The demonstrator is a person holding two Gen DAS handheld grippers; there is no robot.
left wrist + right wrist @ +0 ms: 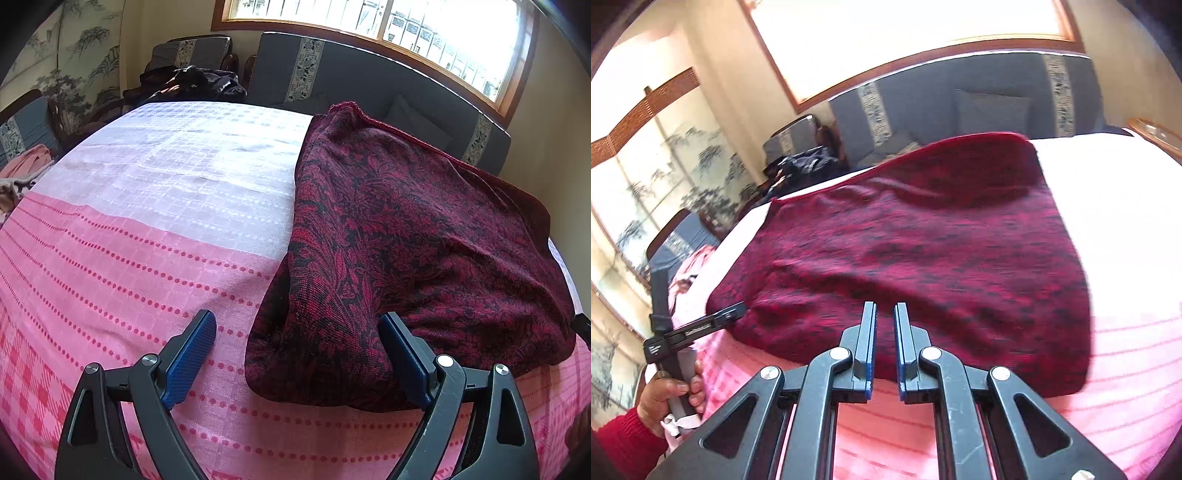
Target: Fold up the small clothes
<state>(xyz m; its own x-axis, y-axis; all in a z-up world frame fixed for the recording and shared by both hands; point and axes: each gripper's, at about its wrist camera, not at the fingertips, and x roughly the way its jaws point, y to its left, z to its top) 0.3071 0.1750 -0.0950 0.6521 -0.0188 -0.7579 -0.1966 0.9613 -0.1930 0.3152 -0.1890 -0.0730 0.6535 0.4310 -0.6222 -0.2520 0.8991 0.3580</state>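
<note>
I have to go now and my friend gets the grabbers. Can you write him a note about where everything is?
Left tool: wide open, holding nothing, at the near left corner of the dark red patterned garment.
Right tool: nearly closed, empty, above the garment's near edge.
The garment lies folded in a rough rectangle on the pink and white cloth.
Left: check whether it needs another fold; pink clothes wait beyond the far left edge.
</note>
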